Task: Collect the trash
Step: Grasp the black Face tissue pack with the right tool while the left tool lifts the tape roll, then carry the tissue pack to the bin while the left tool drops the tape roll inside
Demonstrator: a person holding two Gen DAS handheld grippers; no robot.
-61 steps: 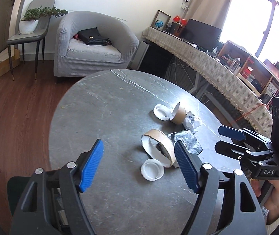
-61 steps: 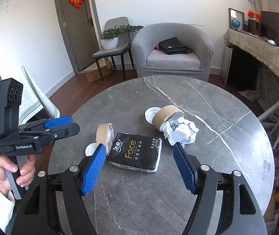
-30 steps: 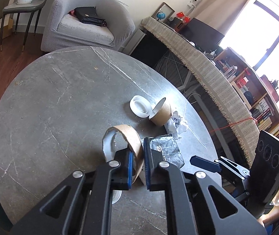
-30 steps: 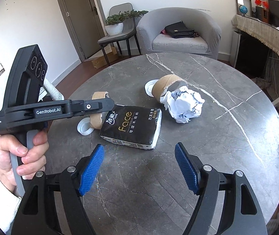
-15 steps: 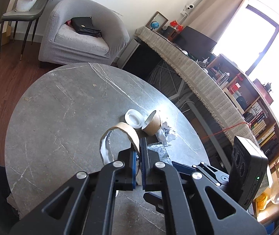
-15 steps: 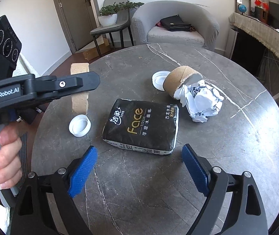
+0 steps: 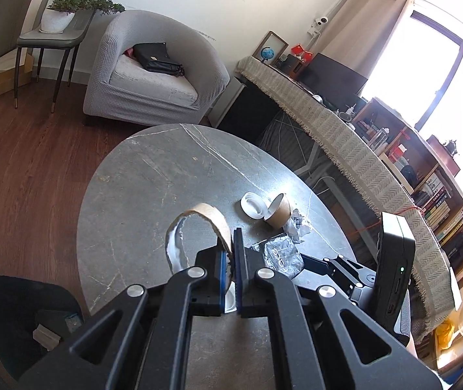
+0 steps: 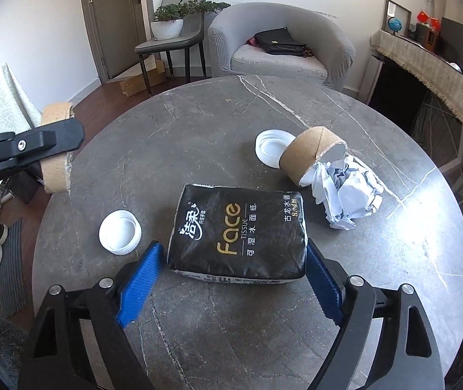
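Tongs (image 7: pixel 230 261) — clamped on cardboard ring (image 7: pixel 199 224)

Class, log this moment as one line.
left gripper: shut on cardboard ring | right gripper: closing around tissue pack | table

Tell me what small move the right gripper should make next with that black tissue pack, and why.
Probably close the right gripper a little more on the black tissue pack. Its jaws have just been closing and now flank the pack's near end, but the left pad does not yet seem to press it. The left gripper is already shut on the cardboard ring.
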